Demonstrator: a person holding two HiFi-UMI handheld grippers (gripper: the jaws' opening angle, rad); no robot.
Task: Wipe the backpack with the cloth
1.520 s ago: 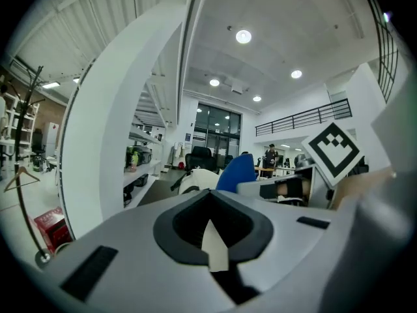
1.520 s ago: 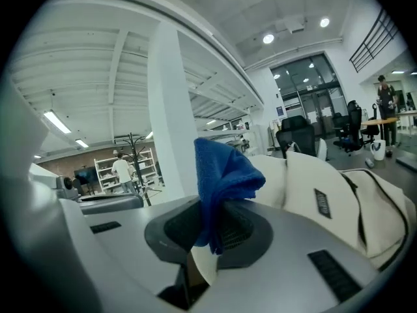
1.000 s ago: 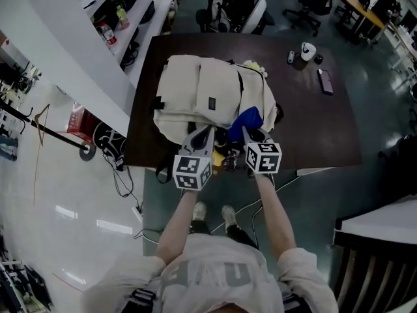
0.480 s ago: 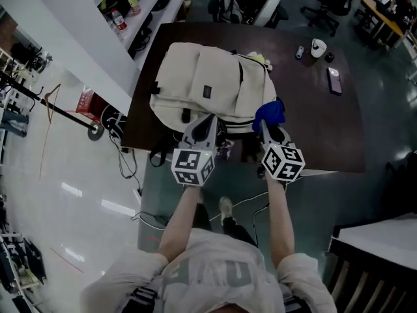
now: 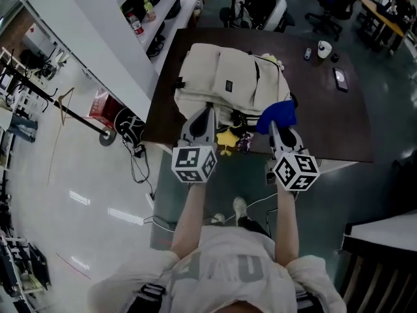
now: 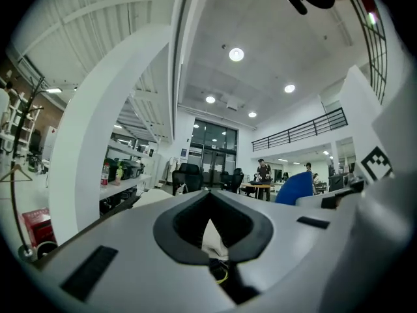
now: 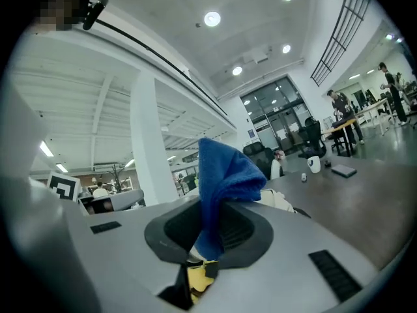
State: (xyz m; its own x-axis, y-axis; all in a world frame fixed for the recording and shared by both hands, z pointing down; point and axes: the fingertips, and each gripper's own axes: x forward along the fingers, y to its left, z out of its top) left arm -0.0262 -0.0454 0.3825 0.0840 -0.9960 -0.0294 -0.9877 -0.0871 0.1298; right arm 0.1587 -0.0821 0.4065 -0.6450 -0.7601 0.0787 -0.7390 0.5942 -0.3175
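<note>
A cream backpack (image 5: 225,77) lies flat on the dark table (image 5: 326,122). My right gripper (image 5: 275,128) is shut on a blue cloth (image 5: 277,115), held at the backpack's near right corner. In the right gripper view the cloth (image 7: 225,175) stands up out of the closed jaws of the right gripper (image 7: 208,230). My left gripper (image 5: 203,113) sits at the backpack's near edge. Its jaws are closed, with a sliver of cream fabric (image 6: 212,237) between them. A yellow charm (image 5: 227,140) hangs off the backpack's near edge between the two grippers.
A white mug (image 5: 324,49) and a phone (image 5: 341,79) lie at the table's far right. Office chairs (image 5: 260,8) stand behind the table. A white shelf with bottles (image 5: 146,12) runs along the left, and cables (image 5: 133,150) lie on the floor by the table's left corner.
The right gripper has carried the blue cloth rightward across the backpack to its near right corner. The left gripper has stayed at the near edge. The head camera has shifted.
</note>
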